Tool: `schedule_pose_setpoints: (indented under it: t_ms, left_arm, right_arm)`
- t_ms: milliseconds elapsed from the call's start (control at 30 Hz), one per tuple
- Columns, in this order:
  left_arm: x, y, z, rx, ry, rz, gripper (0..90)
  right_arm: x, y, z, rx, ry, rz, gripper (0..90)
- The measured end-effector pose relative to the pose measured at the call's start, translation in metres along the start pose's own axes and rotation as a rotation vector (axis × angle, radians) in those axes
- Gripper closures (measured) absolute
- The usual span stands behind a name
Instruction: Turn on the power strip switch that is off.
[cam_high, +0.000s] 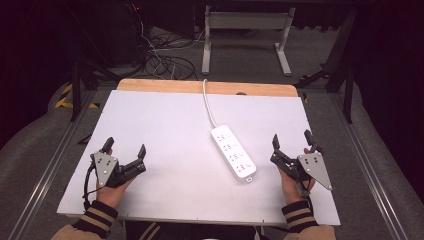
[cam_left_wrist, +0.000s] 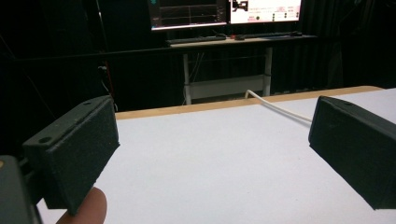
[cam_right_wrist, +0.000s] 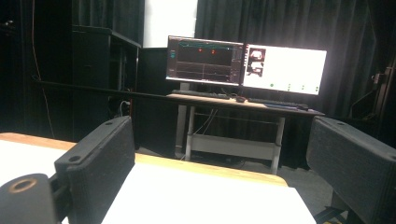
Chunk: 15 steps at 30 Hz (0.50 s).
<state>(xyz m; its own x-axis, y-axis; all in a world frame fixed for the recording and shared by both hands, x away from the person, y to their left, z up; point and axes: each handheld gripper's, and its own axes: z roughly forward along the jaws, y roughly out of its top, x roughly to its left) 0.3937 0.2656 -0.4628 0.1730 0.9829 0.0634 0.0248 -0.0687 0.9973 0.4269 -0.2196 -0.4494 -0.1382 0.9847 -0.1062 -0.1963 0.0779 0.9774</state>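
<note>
A white power strip (cam_high: 233, 153) lies at an angle on the white table top (cam_high: 165, 125), right of centre; its white cord (cam_high: 208, 105) runs to the far edge. The cord (cam_left_wrist: 280, 108) also crosses the left gripper view between the jaws. My left gripper (cam_high: 125, 148) rests near the front left, open, with nothing between its jaws. Held at the front right, just right of the power strip, my right gripper (cam_high: 291, 139) is open and holds nothing. Its black jaws stand wide apart in the right gripper view, and so do the left gripper's in the left gripper view.
A wooden strip (cam_high: 207, 88) borders the table's far edge. Beyond it stand a desk frame (cam_high: 247, 35) and loose cables (cam_high: 165, 62) on the floor. Two lit monitors (cam_right_wrist: 245, 65) sit on a far desk. Metal rails (cam_high: 55, 150) flank the table.
</note>
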Motion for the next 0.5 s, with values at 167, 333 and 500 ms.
schedule_pose_setpoints:
  t_ms: [167, 333, 500]
  left_arm:
    - [0.0006, -0.0001, 0.0, -0.002, 0.003, 0.0, 2.1]
    - [-0.0001, 0.0, 0.0001, 0.001, -0.003, 0.001, 2.1]
    - [-0.0001, -0.0001, 0.0005, 0.001, -0.002, 0.0, 2.1]
  right_arm:
    - [0.0, 0.0002, 0.0008, -0.001, 0.001, 0.0, 8.2]
    - [0.0005, -0.0001, 0.0007, 0.003, 0.005, 0.001, 8.3]
    - [0.0002, 0.0001, 0.0005, 0.003, 0.003, 0.001, 8.3]
